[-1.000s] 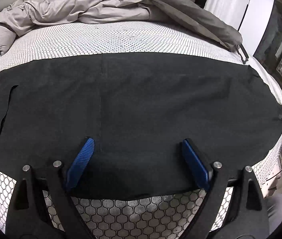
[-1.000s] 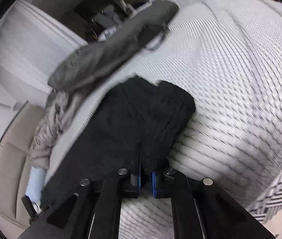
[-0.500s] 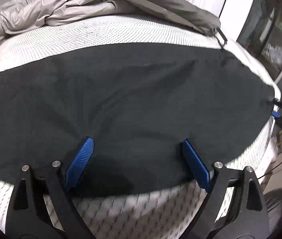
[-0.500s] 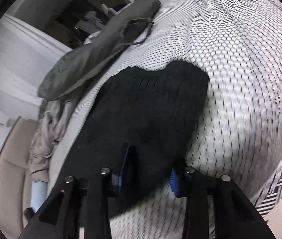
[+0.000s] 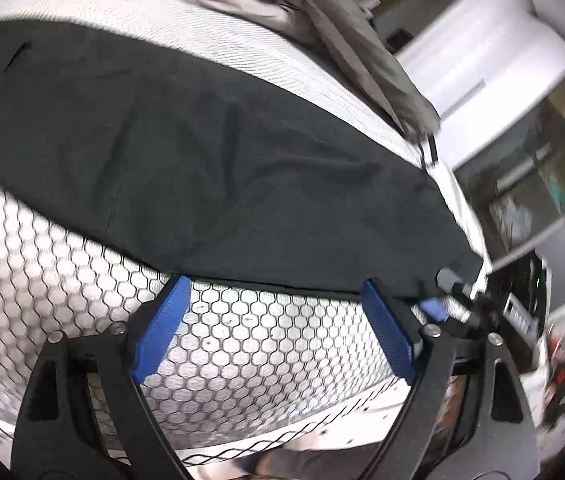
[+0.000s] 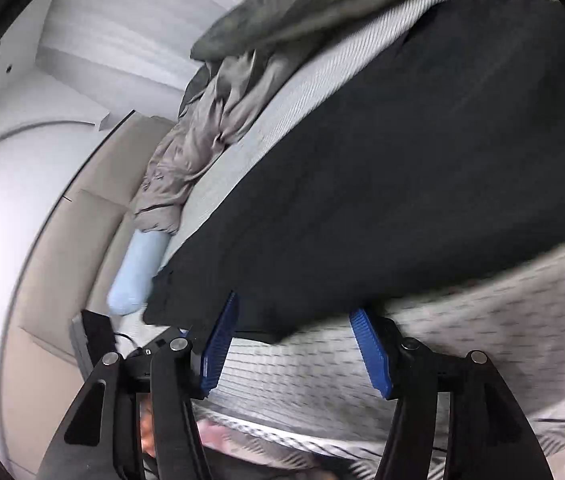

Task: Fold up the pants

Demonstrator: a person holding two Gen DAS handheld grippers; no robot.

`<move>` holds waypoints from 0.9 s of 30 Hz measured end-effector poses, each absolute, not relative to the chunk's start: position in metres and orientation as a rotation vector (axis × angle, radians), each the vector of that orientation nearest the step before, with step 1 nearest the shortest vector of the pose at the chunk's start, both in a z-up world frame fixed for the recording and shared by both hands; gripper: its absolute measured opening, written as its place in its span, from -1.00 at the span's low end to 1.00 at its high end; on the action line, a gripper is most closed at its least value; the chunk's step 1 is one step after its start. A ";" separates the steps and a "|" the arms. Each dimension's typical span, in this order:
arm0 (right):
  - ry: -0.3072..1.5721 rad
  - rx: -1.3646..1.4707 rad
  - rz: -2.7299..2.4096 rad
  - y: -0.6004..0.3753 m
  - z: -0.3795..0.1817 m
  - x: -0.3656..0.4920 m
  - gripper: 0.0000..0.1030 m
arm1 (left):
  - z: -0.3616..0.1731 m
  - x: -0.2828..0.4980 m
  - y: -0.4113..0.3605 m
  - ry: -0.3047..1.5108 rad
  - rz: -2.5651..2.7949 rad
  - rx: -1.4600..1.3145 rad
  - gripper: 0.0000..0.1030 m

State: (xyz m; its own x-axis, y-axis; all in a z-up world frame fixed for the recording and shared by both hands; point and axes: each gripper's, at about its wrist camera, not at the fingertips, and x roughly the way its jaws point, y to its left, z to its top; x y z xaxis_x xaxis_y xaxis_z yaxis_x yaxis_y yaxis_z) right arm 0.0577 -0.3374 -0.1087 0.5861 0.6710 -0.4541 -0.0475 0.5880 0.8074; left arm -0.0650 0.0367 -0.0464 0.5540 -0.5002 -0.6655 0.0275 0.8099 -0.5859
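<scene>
The black pants [image 5: 218,152] lie flat, folded lengthwise, across the white honeycomb-patterned bed cover [image 5: 242,344]. My left gripper [image 5: 278,320] is open and empty, just in front of the pants' near edge. The right gripper's blue pad [image 5: 436,308] shows at the pants' right end in the left wrist view. In the right wrist view the pants [image 6: 422,184] stretch away from my right gripper [image 6: 294,340], which is open and empty at their near edge.
A crumpled grey duvet [image 5: 322,12] lies along the far side of the bed, also in the right wrist view [image 6: 210,128]. A light blue pillow [image 6: 138,272] lies by the beige headboard [image 6: 62,248]. A cabinet [image 5: 530,172] stands to the right.
My right gripper has opened and let go of the pants' end, then swung to look along them. My left gripper has pulled back off the pants toward the bed's edge.
</scene>
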 end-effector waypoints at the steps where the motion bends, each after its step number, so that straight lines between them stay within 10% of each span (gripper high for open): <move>1: 0.837 0.848 0.493 -0.331 -0.110 0.061 0.14 | -0.047 -0.066 0.037 0.938 -0.309 -0.581 0.53; 7: 0.813 0.832 0.494 -0.305 -0.112 0.068 0.13 | -0.040 -0.070 0.027 0.960 -0.299 -0.608 0.53; 11: 0.808 0.812 0.405 -0.297 -0.108 0.089 -0.72 | -0.036 -0.074 0.018 0.967 -0.297 -0.556 0.53; 23: 0.764 0.840 0.345 -0.310 -0.110 0.060 -0.76 | -0.051 -0.054 0.017 0.969 -0.408 -0.740 0.49; 27: 0.779 0.807 0.337 -0.313 -0.114 0.051 -0.76 | -0.054 -0.047 0.019 0.930 -0.293 -0.665 -0.55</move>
